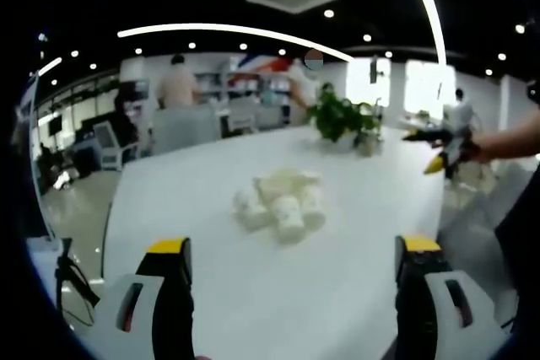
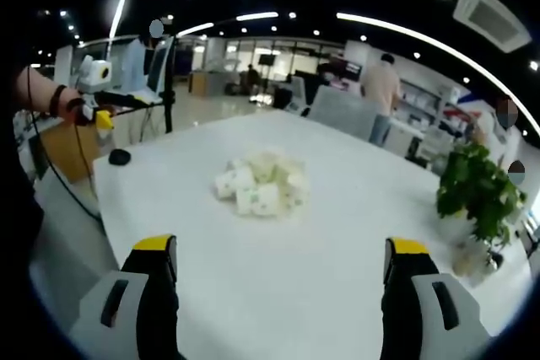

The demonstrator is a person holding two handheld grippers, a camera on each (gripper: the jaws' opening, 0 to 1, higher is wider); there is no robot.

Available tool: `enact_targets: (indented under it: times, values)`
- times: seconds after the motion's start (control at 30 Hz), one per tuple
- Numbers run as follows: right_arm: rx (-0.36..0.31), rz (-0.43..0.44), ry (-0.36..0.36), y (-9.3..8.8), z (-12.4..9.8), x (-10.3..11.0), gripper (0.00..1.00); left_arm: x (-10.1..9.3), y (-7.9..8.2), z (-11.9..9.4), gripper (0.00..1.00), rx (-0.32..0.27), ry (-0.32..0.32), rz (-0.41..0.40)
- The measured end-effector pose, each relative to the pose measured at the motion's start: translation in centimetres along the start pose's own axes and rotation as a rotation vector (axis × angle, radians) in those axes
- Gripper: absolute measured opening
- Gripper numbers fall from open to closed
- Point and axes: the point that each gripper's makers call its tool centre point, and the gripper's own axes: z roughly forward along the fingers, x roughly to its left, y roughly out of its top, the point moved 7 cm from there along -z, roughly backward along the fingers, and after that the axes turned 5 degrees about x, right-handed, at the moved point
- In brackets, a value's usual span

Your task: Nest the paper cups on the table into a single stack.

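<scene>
A bunch of paper cups [image 1: 283, 201] lies tipped over in a small heap near the middle of a big white table [image 1: 337, 267]. The cups touch each other and point different ways.

In the left gripper view, the left gripper [image 1: 293, 271] has its two jaws spread wide with nothing between them. They sit low, on the near side of the heap, well apart from it. A plant [image 1: 342, 117] stands past the cups, near the far edge. At the right, off the table, a hand holds the other gripper out in the air.

In the right gripper view, the right gripper [image 2: 280, 267] is also wide, holding nothing. The cups [image 2: 260, 185] lie ahead of it, with bare table all around. Here the plant [image 2: 475, 185] is at the right side, and a small dark thing [image 2: 120, 157] sits near the left edge. People stand far back in the room.
</scene>
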Motion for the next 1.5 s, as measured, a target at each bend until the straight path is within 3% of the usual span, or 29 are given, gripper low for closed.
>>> enact_targets:
  times: [0.7,0.97,1.5]
  values:
    - [0.001,0.006,0.003,0.0,0.0,0.1,1.0,-0.2,0.9,0.2,0.99,-0.024,-0.002,0.002]
    - [-0.018,0.025,-0.038,0.4,0.8,-0.8,1.0,0.0,0.8,0.1,0.99,-0.022,0.0,-0.014]
    - [0.007,0.031,0.039,0.6,6.2,-1.1,1.0,0.4,-0.7,0.7,0.99,0.019,0.016,-0.035]
